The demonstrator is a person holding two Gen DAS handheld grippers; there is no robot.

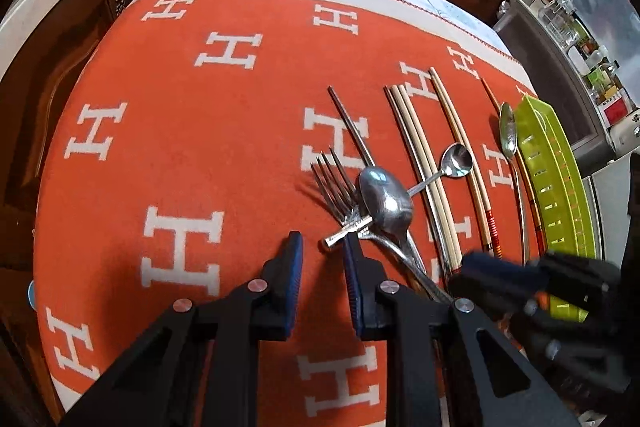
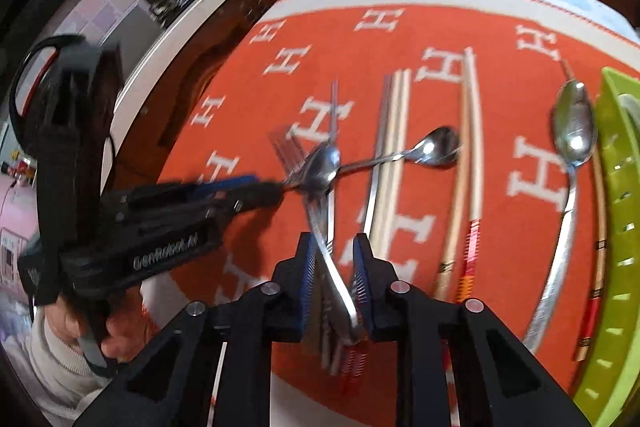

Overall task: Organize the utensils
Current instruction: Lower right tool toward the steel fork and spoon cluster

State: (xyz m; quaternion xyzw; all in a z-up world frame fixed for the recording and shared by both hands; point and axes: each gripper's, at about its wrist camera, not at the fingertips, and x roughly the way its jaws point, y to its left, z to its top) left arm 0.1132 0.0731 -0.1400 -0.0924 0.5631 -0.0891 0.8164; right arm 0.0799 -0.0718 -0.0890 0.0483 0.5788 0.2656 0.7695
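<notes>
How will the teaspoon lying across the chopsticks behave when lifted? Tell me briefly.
The teaspoon looks like polished metal, so it is probably stiff, light and slippery in the fingers. Its thin handle passes under the big spoon, so pulling may drag that along. It also crosses the chopsticks, so it could rock or nudge them.

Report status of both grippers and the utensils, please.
Left gripper open around small spoon handle end. Right gripper astride big spoon handle, grip unclear. Chopsticks under small spoon.
</notes>
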